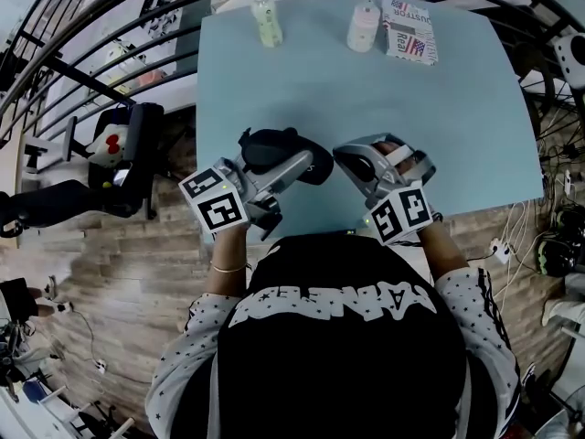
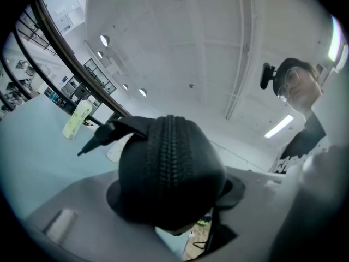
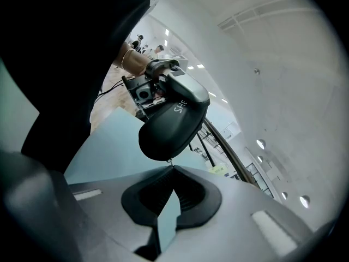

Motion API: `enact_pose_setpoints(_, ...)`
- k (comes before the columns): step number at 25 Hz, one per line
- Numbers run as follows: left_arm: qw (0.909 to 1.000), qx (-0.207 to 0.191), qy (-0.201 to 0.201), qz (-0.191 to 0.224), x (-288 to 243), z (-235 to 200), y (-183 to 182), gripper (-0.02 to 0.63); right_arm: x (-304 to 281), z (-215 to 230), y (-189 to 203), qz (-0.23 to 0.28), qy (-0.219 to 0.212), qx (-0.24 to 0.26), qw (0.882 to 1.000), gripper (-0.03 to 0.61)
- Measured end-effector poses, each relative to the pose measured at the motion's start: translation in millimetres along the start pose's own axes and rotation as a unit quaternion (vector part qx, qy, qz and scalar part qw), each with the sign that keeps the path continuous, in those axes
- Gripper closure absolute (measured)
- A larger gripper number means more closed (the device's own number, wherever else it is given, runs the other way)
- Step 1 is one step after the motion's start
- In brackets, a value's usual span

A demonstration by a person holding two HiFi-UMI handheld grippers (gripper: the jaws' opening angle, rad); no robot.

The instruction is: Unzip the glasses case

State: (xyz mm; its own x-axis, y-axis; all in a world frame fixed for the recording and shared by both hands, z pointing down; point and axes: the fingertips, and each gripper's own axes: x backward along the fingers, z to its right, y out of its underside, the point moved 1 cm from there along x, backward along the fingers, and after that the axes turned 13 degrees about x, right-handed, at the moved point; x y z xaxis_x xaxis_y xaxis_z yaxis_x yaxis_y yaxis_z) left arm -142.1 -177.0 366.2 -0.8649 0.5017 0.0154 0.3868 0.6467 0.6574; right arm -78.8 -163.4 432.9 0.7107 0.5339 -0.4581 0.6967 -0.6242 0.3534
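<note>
My left gripper (image 1: pixel 294 163) is shut on a black zipped glasses case (image 1: pixel 277 146), holding it just above the near edge of the light blue table (image 1: pixel 366 99). In the left gripper view the case (image 2: pixel 169 173) fills the space between the jaws, its closed zipper running up the middle, and a black strap (image 2: pixel 103 135) sticks out to the left. My right gripper (image 1: pixel 341 157) meets the case's right end. In the right gripper view its jaws are shut, and a small metal zipper pull (image 3: pixel 170 161) hangs from the case (image 3: pixel 172 125) into their tips.
At the table's far edge stand a pale green bottle (image 1: pixel 267 21), a white bottle (image 1: pixel 363 26) and a printed packet (image 1: pixel 409 31). A black railing and a dark seat-like frame (image 1: pixel 128 158) stand left of the table. Cables lie on the floor at the right.
</note>
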Motion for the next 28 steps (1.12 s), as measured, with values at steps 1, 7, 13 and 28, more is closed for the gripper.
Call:
enact_pose_setpoints(1, 1.0000, 0.001, -0.001, -0.002, -0.9, -0.8, 1.1, 0.614, -0.4, 0.4, 0.5, 0.001, 0.000, 0.000, 1.000, 0.574)
enact_pose_setpoints(7, 0.9998, 0.003, 0.000, -0.022, -6.7, 0.2, 12.9, 0.614, 0.7, 5.8, -1.4, 0.010, 0.006, -0.010, 1.000, 0.574)
enact_pose_setpoints(13, 0.9993, 0.003, -0.001, -0.038, -6.5, 1.0, 20.8, 0.614, 0.9, 6.3, -6.5, 0.015, 0.006, -0.001, 1.000, 0.574)
enact_pose_setpoints(28, 0.9927, -0.021, -0.009, -0.119, -15.9, 2.4, 60.8, 0.614, 2.3, 17.5, -25.5, 0.040, 0.016, 0.013, 0.999, 0.574)
